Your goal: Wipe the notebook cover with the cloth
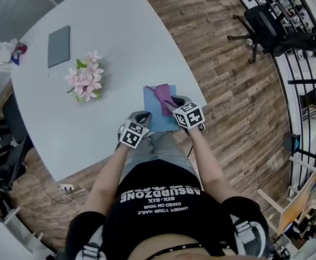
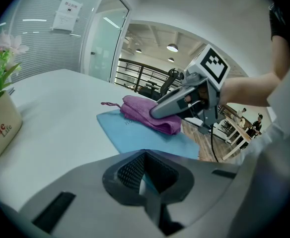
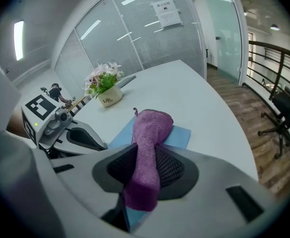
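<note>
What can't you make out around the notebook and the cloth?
- Blue notebook's near half: right gripper view, under purple fabric cloth and right gripper's jaws.
- Its cover print: left gripper view, too small, partly under cloth.
- Grey flat rectangle: head view, too small to identify.

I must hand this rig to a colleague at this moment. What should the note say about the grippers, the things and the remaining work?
Left gripper: shut on the near edge of the blue notebook, apparently steadying it.
Right gripper: shut on the purple cloth; the cloth's free end lies on the notebook cover.
The notebook lies flat at the near edge of the white table.
Done: the cloth is gripped and laid on the cover. How much has been wiped cannot be told.
Left: draw the cloth across the whole cover, probably with the left gripper holding the notebook in place.
</note>
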The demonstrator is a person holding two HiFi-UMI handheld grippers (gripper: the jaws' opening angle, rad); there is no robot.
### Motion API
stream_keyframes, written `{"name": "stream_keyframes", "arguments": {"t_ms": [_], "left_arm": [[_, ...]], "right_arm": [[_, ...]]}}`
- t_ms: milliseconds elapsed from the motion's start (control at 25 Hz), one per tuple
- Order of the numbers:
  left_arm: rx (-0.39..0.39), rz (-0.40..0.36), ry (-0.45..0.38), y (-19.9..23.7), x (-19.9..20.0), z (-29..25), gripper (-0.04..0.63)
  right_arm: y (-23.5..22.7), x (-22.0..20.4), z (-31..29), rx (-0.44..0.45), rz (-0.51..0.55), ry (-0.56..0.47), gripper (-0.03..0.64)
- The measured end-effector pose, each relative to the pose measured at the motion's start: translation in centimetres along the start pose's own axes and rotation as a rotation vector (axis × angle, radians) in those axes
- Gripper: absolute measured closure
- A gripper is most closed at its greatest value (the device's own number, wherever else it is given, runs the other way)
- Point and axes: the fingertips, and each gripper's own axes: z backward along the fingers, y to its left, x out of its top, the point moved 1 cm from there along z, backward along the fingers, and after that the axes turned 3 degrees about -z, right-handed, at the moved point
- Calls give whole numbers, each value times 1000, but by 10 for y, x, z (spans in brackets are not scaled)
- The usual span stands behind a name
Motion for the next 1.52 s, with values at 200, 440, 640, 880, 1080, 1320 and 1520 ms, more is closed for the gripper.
{"name": "stream_keyframes", "arguments": {"t_ms": [200,440,640,880,1080,1320,1520], "left_arm": [[-1,2,-1,0,0,0,580],[-1,1,-5,0,0,0,580],[7,3,-7,-1,0,1,580],[17,7,-10,0,0,0,580],[23,11,-14,0,0,0,580],[27,17,-18,0,-1,0,580],[30,25,-23,0,-1,1,580]], "right_arm": [[-15,-6,10,-37,-30,-12,499],[-25,-12,19,-76,-49,-27,499],[-28,-18,26,-97,-60,-35,499],[-28,-23,29,-116,-70,-51,499],[-24,-26,32,-135,-59,-55,499],[-15,-37,34,-146,-49,-43,499],[-9,-42,35,-162,-54,-49,500]]}}
